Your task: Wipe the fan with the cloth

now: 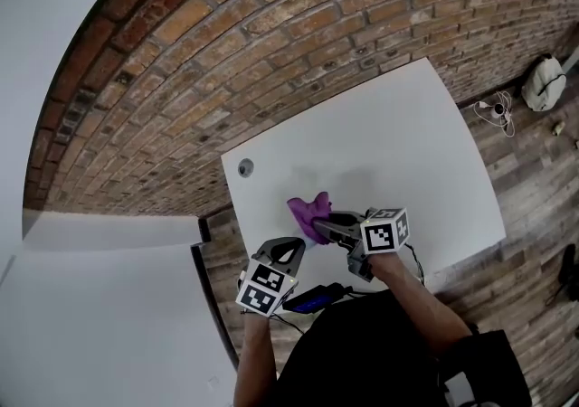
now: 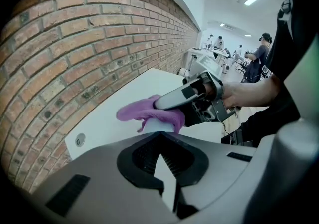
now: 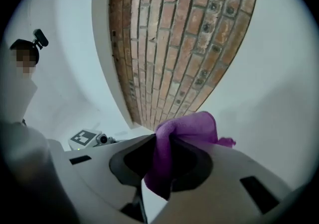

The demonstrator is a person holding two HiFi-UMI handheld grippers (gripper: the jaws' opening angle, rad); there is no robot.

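A purple cloth (image 1: 308, 210) is bunched above the white table (image 1: 407, 152). My right gripper (image 1: 318, 222) is shut on it; in the right gripper view the cloth (image 3: 187, 128) fills the jaws of my right gripper (image 3: 167, 141) and hangs down between them. My left gripper (image 1: 298, 248) points steeply down, just to the cloth's left. In the left gripper view a small white rounded piece, the fan (image 2: 158, 125), sticks out of the closed tips of my left gripper (image 2: 162, 137). The cloth (image 2: 144, 111) lies over its top, with the right gripper (image 2: 163, 103) behind it.
A brick wall (image 1: 226, 52) runs along the table's far side. A round cable hole (image 1: 245, 167) sits near the table's left corner. A blue and black device (image 1: 312, 298) with a cable lies at the near edge. A white bag (image 1: 543, 84) rests on the wooden floor.
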